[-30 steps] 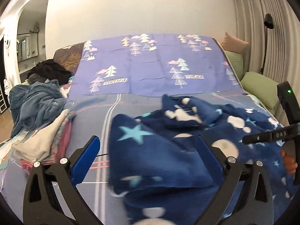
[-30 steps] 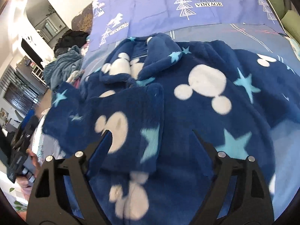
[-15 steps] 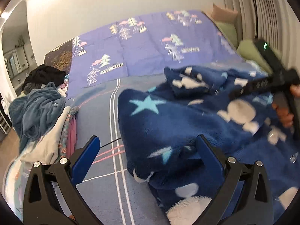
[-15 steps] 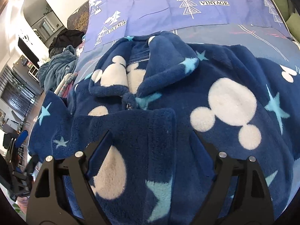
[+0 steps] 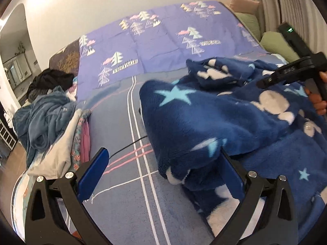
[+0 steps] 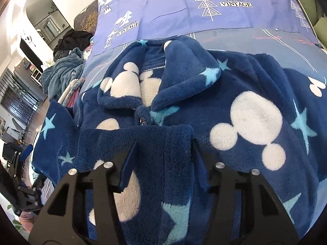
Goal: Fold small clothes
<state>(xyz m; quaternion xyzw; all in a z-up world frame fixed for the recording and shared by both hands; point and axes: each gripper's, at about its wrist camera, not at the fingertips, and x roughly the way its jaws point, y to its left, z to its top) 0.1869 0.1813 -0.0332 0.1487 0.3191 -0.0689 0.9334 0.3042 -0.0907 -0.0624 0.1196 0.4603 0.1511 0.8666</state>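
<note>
Right tongs (image 6: 163,163) now narrower, closing (fleece jacket (image 6: 235,102) sleeve between).

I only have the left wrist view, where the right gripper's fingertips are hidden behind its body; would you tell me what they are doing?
Observer: The right gripper has just been closing its jaws on a folded-over flap of the blue fleece jacket. Fleece fills the gap between them.
Operator: Thank you. Is the jacket zipped up?
Observer: The zip pull sits high, just below the collar, which lies spread open above it.
</note>
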